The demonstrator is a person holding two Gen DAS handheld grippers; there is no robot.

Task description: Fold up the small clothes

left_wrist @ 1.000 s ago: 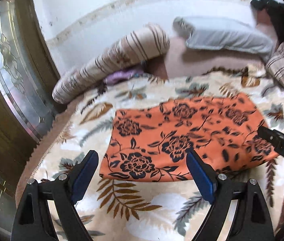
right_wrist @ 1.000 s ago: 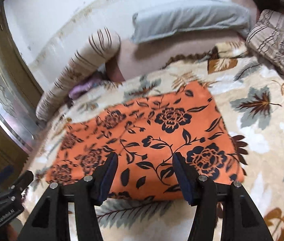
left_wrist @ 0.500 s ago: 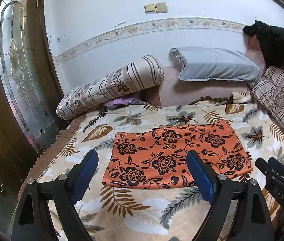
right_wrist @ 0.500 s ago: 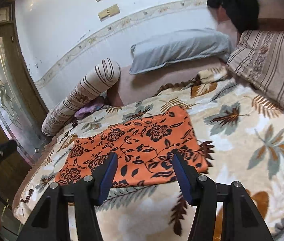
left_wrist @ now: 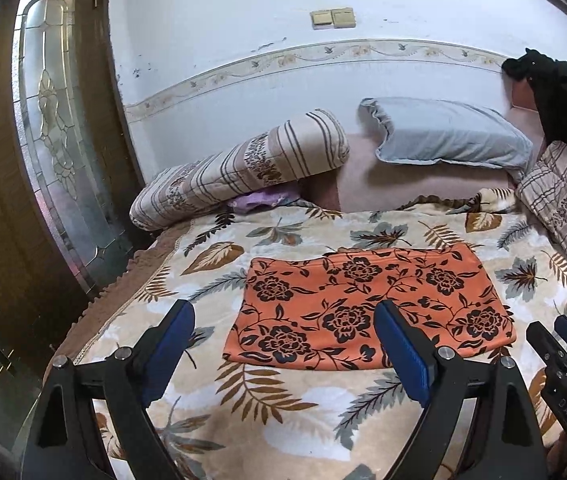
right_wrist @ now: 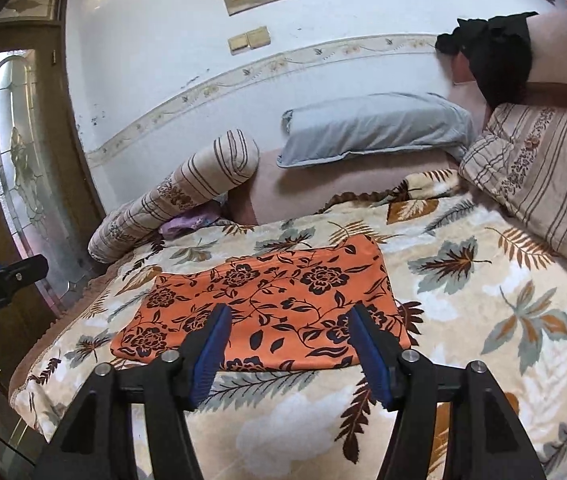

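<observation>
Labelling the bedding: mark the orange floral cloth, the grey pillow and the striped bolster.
orange floral cloth [left_wrist: 367, 312], left wrist view, middle of its top face.
grey pillow [right_wrist: 371, 128], right wrist view, centre of the pillowcase.
striped bolster [left_wrist: 243, 168], left wrist view, mid-length of the roll.

left wrist: low, facing wall; right wrist: same, from right; shared: orange cloth [left_wrist: 367, 312] [right_wrist: 267, 304]
</observation>
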